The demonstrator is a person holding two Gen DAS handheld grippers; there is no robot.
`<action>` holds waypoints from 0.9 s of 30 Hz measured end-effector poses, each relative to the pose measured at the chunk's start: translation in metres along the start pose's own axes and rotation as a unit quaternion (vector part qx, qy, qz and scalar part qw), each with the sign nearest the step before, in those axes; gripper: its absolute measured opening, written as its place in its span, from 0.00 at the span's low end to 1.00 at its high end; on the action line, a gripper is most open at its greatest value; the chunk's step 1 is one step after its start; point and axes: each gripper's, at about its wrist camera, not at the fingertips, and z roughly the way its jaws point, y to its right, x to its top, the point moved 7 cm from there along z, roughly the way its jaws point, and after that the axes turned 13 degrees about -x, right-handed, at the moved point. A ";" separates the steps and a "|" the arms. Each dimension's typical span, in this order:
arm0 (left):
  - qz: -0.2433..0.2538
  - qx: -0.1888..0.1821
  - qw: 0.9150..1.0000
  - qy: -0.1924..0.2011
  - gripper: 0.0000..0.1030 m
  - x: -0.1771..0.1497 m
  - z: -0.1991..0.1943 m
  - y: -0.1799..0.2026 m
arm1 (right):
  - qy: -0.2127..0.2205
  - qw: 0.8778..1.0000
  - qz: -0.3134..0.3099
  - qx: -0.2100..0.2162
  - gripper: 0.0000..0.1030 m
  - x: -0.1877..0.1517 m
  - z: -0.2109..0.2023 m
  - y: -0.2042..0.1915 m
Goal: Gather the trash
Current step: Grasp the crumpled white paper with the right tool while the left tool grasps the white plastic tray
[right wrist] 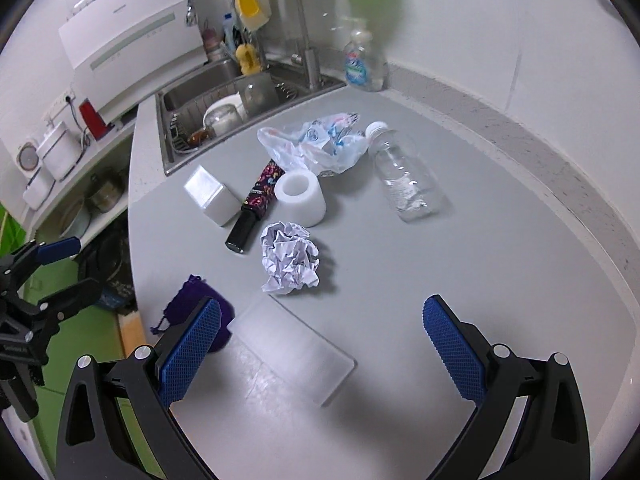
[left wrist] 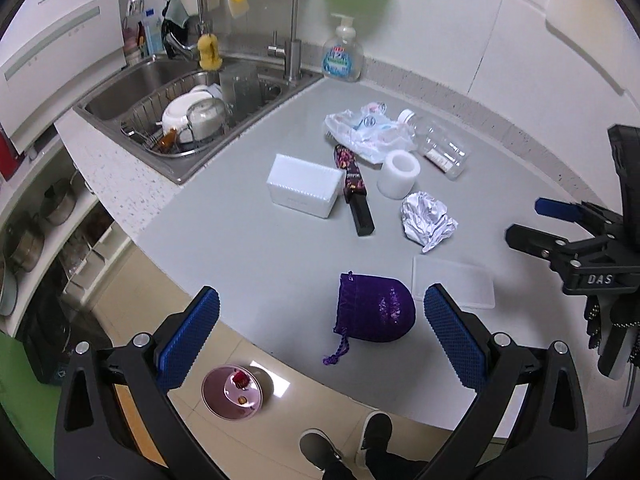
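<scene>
On the grey counter (left wrist: 256, 240) lie a crumpled paper ball (left wrist: 427, 219) (right wrist: 291, 257), a crumpled plastic bag (left wrist: 366, 130) (right wrist: 316, 144) and an empty clear bottle (left wrist: 438, 142) (right wrist: 404, 174). My left gripper (left wrist: 320, 336) is open over the counter's front edge, with a purple drawstring pouch (left wrist: 374, 312) (right wrist: 200, 306) between its fingers, untouched. My right gripper (right wrist: 322, 344) is open above a flat translucent lid (right wrist: 292, 350) (left wrist: 454, 283), the paper ball just beyond. Each gripper shows in the other's view: the right one (left wrist: 532, 220), the left one (right wrist: 66, 266).
A white box (left wrist: 304, 186) (right wrist: 210, 194), a patterned dark tube (left wrist: 356, 190) (right wrist: 256, 200) and a white foam cup (left wrist: 399, 174) (right wrist: 301, 198) lie mid-counter. A sink (left wrist: 132, 92) with dishes is at back left, a soap dispenser (left wrist: 343, 54) beside it. A pink bin (left wrist: 234, 392) and shoes (left wrist: 348, 436) are on the floor.
</scene>
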 end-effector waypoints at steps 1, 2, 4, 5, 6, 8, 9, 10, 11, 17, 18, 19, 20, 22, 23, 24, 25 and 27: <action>-0.002 0.001 1.000 -0.004 0.97 0.000 0.005 -0.001 | -0.003 1.000 -0.004 0.000 0.94 0.001 0.005 -0.001; -0.003 0.002 1.000 -0.008 0.97 -0.001 0.010 -0.001 | -0.006 1.000 -0.010 0.001 0.94 0.004 0.011 -0.003; -0.007 0.003 1.000 -0.016 0.97 -0.002 0.018 -0.002 | -0.009 1.000 -0.018 0.003 0.94 0.007 0.019 -0.007; -0.010 0.002 1.000 -0.020 0.97 -0.002 0.022 -0.003 | -0.012 1.000 -0.025 0.004 0.94 0.010 0.025 -0.009; -0.011 0.001 1.000 -0.023 0.97 -0.002 0.025 -0.004 | -0.014 0.999 -0.029 0.006 0.94 0.012 0.029 -0.011; -0.014 0.002 0.999 -0.029 0.97 -0.001 0.033 -0.006 | -0.019 0.999 -0.037 0.011 0.94 0.015 0.037 -0.015; -0.016 0.002 0.999 -0.031 0.97 0.000 0.036 -0.007 | -0.024 0.999 -0.041 0.014 0.94 0.016 0.043 -0.018; -0.018 0.003 0.999 -0.033 0.97 0.002 0.039 -0.009 | -0.027 0.998 -0.045 0.017 0.94 0.017 0.048 -0.021; -0.019 0.003 0.999 -0.034 0.97 0.004 0.042 -0.011 | -0.030 0.998 -0.048 0.020 0.94 0.018 0.052 -0.023; -0.023 0.008 0.999 -0.038 0.97 0.020 0.056 -0.023 | -0.047 0.996 -0.064 0.032 0.86 0.020 0.073 -0.034; -0.024 0.007 0.999 -0.039 0.97 0.022 0.059 -0.026 | -0.053 0.996 -0.066 0.034 0.81 0.019 0.077 -0.035; -0.024 0.007 0.999 -0.039 0.97 0.024 0.060 -0.027 | -0.060 0.995 -0.068 0.034 0.70 0.019 0.081 -0.036; -0.024 0.006 0.999 -0.040 0.97 0.027 0.062 -0.029 | -0.065 0.995 -0.071 0.035 0.65 0.018 0.084 -0.037; -0.027 0.004 0.999 -0.040 0.97 0.032 0.067 -0.033 | -0.071 0.994 -0.072 0.044 0.63 0.017 0.087 -0.039; -0.027 0.003 0.999 -0.040 0.97 0.034 0.069 -0.034 | -0.073 0.993 -0.074 0.049 0.60 0.017 0.088 -0.041; -0.027 0.003 0.999 -0.041 0.97 0.037 0.071 -0.036 | -0.074 0.993 -0.075 0.053 0.58 0.017 0.088 -0.042; -0.026 0.002 0.999 -0.041 0.97 0.039 0.073 -0.037 | -0.075 0.993 -0.076 0.059 0.51 0.017 0.088 -0.044; -0.024 0.001 0.999 -0.041 0.97 0.044 0.077 -0.039 | -0.075 0.991 -0.082 0.072 0.40 0.017 0.087 -0.050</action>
